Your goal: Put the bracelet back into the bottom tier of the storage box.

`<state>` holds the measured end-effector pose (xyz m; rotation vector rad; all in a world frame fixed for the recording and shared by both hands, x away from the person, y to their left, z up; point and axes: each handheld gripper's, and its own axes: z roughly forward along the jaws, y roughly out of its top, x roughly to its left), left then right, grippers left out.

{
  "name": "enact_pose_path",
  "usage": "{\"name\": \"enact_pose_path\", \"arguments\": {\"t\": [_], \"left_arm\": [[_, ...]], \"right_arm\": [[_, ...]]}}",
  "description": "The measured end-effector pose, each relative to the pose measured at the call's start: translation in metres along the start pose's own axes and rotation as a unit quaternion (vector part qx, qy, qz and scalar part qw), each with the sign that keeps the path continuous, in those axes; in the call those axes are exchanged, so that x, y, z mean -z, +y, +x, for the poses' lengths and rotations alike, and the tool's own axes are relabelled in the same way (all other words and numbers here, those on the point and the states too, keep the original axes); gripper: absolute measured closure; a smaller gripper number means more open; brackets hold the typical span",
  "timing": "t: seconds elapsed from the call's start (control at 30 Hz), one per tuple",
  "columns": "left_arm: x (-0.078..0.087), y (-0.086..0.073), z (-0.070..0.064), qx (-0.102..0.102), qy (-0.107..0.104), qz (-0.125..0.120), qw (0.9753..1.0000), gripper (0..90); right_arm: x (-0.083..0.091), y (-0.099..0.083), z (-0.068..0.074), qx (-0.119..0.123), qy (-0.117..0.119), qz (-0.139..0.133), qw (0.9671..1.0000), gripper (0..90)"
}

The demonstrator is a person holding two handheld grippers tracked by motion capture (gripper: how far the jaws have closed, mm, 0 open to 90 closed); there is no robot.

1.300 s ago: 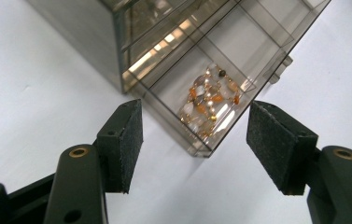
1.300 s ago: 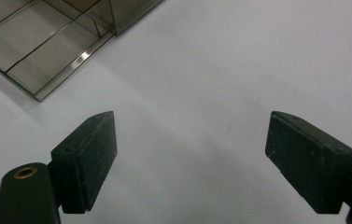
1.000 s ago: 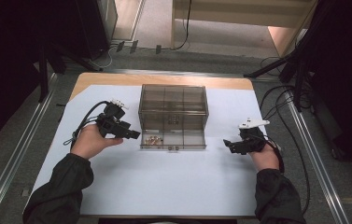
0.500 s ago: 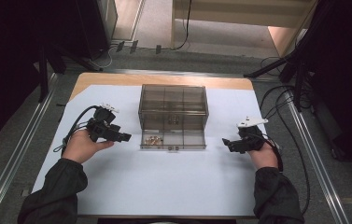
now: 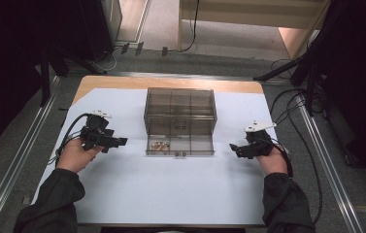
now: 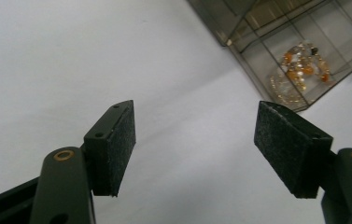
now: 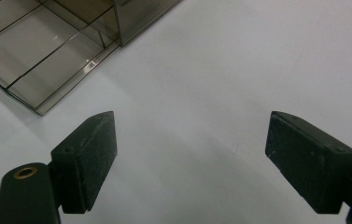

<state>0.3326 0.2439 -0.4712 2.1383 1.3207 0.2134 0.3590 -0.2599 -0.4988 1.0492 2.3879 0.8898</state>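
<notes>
Both tongs (image 5: pixel 121 141) (image 5: pixel 232 147) wide open, holding nthg.

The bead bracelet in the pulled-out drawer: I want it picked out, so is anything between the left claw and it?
Nothing visible is. The left claw, open, sits left of the drawer; bare white table lies between. The bracelet lies uncovered in its compartment, behind only the drawer's low wall.

Lab-like recording bay, white-topped table (image 5: pixel 171 194), floor rails (image 5: pixel 15 160), trailing cables (image 5: pixel 292 104), dark curtains (image 5: pixel 6 58)

Dim, soft overhead light; mild blur
</notes>
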Motion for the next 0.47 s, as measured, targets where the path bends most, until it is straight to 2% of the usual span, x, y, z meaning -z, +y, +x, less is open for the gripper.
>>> {"name": "enact_pose_path", "arguments": {"t": [0.13, 0.3, 0.47], "left_arm": [[-0.0006, -0.0031, 0.0037, -0.007, 0.01, -0.005, 0.9999, 28.2], [-0.0027, -0.0049, 0.0065, -0.003, 0.016, -0.003, 0.9999, 24.5], [-0.0028, -0.0062, 0.0077, -0.007, 0.012, -0.008, 0.9999, 22.3]], "right_arm": [[-0.0002, 0.0002, 0.0005, 0.0, -0.001, 0.001, 1.0, 17.5], [-0.0006, 0.0, 0.0005, 0.001, 0.0, 0.001, 1.0, 17.5], [-0.0006, 0.0003, 0.0005, 0.001, 0.0, 0.001, 1.0, 17.4]]}}
